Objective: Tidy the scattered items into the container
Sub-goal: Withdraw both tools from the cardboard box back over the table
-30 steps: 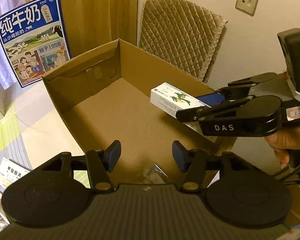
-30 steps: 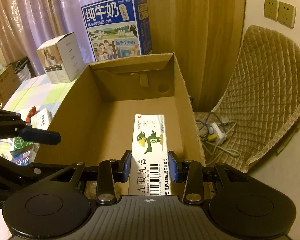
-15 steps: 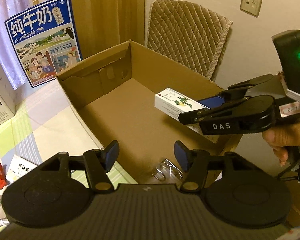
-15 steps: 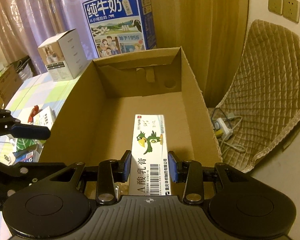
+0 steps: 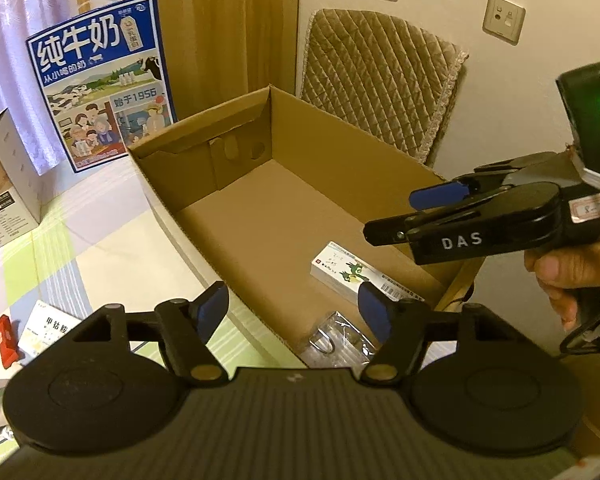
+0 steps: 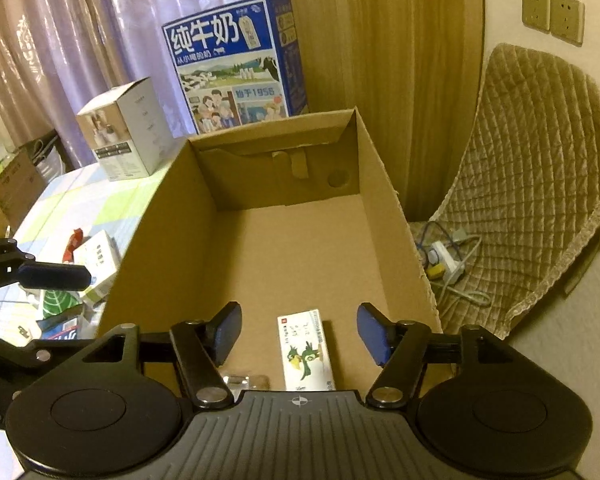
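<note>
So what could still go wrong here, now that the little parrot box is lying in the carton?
Two things, I think. Both grippers hang close together over the cardboard carton: the left hand-held gripper and the right hand-held gripper might knock each other, or clip the carton's thin wall, when they pull away. Also, the clear plastic packet by the parrot box looks flimsy; heavier items dropped in might crush it.

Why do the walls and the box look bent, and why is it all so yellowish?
Left wrist view: the fisheye lens bows the brown cardboard box and darkens the corners. Right wrist view: warm, dim light tints everything amber; the small white carton with a green bird looks soft, casting a faint shadow beside it.
</note>
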### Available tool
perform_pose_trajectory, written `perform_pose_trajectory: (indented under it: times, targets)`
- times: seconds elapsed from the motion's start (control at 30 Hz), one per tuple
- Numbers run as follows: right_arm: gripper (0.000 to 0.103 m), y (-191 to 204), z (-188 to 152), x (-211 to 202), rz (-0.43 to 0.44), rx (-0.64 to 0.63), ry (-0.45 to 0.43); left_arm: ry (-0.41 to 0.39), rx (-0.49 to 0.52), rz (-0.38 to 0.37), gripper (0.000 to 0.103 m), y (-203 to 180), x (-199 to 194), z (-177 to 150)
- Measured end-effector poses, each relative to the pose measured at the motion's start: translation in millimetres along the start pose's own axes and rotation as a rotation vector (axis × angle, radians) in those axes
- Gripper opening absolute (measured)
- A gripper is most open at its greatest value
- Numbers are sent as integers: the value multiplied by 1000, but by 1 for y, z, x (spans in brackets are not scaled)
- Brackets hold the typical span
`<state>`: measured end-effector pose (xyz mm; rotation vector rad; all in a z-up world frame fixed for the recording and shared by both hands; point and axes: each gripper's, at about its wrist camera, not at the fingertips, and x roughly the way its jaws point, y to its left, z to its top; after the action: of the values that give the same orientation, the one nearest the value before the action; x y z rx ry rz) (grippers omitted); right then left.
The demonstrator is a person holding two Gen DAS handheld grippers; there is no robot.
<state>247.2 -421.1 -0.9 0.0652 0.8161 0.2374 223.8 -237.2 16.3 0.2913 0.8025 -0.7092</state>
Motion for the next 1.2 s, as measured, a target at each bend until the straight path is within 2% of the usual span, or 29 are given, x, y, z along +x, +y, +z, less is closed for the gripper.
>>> perform_pose_trajectory:
  times: [0.1,0.27,0.4,0.57,0.8,1.2]
  targets:
    - [80,8,-4,-12,-2,-17,-10,-5,-8,11,76,3,-10,-4]
    - [90,25,-12,-35,-4,-56,-36,-10,-38,21,81,10,-31,-13]
    - [101,36,-20,-50,9,-63,-51,-25,-71,35,92,17,-55,-24]
    - [101,48,-30,-65,22,-70,-48,-34,-99,73,102,25,-85,-45]
    - [101,76,-46,-83,75,-72,-41,-24,-172,150,102,52,-128,-91]
    - [101,166,-75,-93,221,-169,-22,5,-236,332,102,102,-210,-180]
